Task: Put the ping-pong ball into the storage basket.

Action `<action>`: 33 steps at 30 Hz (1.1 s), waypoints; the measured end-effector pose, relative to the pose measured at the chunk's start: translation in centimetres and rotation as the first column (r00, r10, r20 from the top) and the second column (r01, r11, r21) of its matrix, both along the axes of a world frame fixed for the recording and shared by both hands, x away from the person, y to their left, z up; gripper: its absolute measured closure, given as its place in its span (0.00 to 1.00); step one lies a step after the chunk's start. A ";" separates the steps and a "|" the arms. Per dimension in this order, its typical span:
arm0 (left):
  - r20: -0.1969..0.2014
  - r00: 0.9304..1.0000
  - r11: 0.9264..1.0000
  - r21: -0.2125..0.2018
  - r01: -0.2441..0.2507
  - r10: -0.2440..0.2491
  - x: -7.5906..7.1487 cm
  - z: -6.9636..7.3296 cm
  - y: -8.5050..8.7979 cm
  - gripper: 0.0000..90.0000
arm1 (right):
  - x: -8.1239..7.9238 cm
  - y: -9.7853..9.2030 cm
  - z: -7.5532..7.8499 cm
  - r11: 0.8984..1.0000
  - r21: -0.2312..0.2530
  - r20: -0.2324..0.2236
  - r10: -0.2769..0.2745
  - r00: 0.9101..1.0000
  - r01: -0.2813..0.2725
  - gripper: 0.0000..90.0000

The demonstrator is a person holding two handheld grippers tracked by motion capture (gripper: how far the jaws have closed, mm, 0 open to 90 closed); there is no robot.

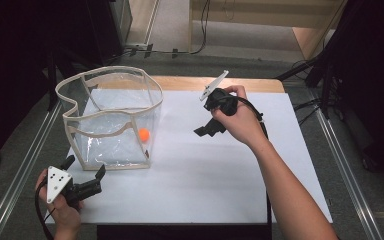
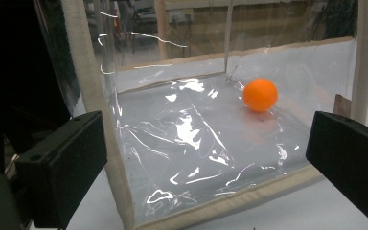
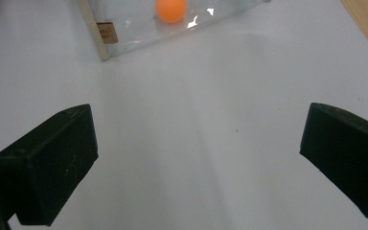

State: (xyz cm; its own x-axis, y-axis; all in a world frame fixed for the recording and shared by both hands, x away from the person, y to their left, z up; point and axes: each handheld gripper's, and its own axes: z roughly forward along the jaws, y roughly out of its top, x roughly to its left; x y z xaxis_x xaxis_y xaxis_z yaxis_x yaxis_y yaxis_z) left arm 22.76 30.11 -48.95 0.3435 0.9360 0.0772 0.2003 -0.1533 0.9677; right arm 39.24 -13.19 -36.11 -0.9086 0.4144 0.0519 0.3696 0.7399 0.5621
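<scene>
White table (image 1: 220,175) under dim room, dark floor around. Clear plastic bag (image 1: 111,120) with beige trim stands upright at left part of table, top open. Orange ball (image 1: 144,134) lies inside bag, on bottom, near right front corner. Left gripper (image 1: 86,172) low at near-left table corner, jaws spread wide, empty, facing bag wall. Right gripper (image 1: 205,129) held above table centre, well apart from bag, jaws spread, holding nothing.

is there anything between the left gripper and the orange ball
Yes. The clear bag's front wall stands between the left gripper and the orange ball, which lies inside near the far corner. The bag's top is open.
</scene>
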 end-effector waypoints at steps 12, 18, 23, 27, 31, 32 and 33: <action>0.000 1.000 1.000 0.000 0.000 0.000 0.0 0.0 0.0 0.01 | -0.8 -1.5 -1.4 1.000 0.016 0.005 -0.020 1.000 0.020 0.00; 0.000 1.000 1.000 0.000 0.000 0.000 0.0 0.0 0.0 0.01 | -1.1 -2.2 -2.1 0.999 0.024 0.003 -0.028 1.000 0.028 0.00; -0.001 1.000 1.000 -0.002 -0.001 0.001 0.0 0.0 0.0 0.01 | -1.6 -2.9 -2.6 0.999 0.035 0.005 -0.031 0.999 0.031 0.00; 0.000 1.000 1.000 0.000 -0.001 0.001 0.0 0.0 0.0 0.01 | -1.9 -3.4 -3.1 0.998 0.038 0.001 -0.044 0.999 0.044 0.00; 0.001 1.000 1.000 0.001 -0.003 0.003 0.0 0.0 0.0 0.01 | -2.3 -4.0 -3.4 0.997 0.047 0.001 -0.053 0.999 0.052 0.00; 0.002 1.000 1.000 0.000 -0.002 0.002 0.0 0.0 0.0 0.01 | -2.3 -4.1 -3.5 0.997 0.050 0.001 -0.055 0.998 0.055 0.00; 0.001 1.000 1.000 0.001 -0.002 0.002 0.0 0.0 0.0 0.01 | -2.5 -4.2 -3.6 0.997 0.050 0.000 -0.056 0.998 0.056 0.00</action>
State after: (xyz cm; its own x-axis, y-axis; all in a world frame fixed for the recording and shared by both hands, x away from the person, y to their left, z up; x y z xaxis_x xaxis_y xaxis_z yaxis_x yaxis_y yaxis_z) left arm 22.75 30.07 -48.96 0.3416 0.9366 0.0782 0.1999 -0.1537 0.9677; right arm 36.79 -17.39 -39.69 -0.8843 0.4612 0.0723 0.4083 0.6890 0.5988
